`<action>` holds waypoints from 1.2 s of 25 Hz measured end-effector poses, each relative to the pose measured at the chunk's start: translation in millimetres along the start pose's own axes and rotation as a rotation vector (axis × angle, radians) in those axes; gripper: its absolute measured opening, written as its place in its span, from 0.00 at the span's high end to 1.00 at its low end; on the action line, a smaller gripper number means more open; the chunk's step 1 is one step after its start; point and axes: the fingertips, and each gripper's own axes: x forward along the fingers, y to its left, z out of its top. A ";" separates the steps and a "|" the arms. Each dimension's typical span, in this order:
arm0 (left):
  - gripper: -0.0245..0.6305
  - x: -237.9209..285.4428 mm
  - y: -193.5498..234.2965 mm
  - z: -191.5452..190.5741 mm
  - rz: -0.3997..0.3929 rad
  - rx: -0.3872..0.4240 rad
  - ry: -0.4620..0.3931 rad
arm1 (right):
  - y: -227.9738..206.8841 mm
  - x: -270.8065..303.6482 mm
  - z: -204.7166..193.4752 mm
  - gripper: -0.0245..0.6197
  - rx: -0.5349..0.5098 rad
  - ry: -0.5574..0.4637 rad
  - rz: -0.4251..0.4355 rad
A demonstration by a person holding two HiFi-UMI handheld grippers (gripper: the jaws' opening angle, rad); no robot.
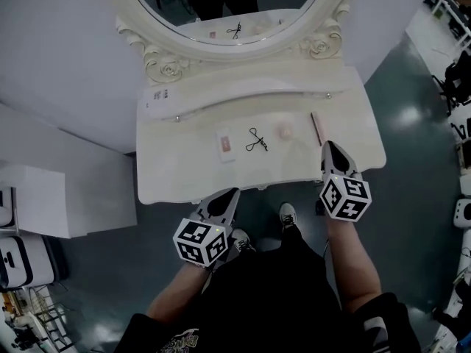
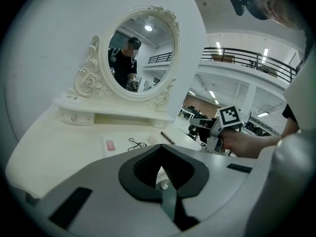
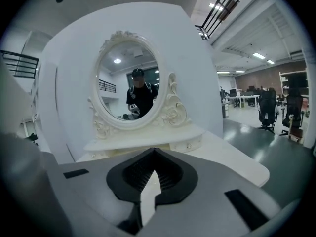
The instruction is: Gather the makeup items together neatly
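Several makeup items lie in a row on the white vanity top (image 1: 169,169): a flat white palette with a pink patch (image 1: 225,143), a black eyelash curler (image 1: 256,140), a round pink puff (image 1: 285,131) and a slim pink stick (image 1: 318,128). My right gripper (image 1: 327,145) is shut and empty, its tip just in front of the stick's near end. My left gripper (image 1: 234,192) is shut and empty at the table's front edge, short of the palette. The left gripper view shows the palette (image 2: 111,144), curler (image 2: 137,143) and stick (image 2: 167,138) beyond its closed jaws.
An ornate oval mirror (image 1: 228,9) on a raised shelf (image 1: 243,87) backs the table. The person's legs and shoes (image 1: 287,215) stand at the front edge. White boxes (image 1: 44,197) sit on the floor to the left.
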 end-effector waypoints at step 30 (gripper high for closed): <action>0.95 -106.5 -4.3 -41.1 -0.107 0.022 0.019 | 183.0 -158.9 -90.4 0.92 -0.023 0.092 0.225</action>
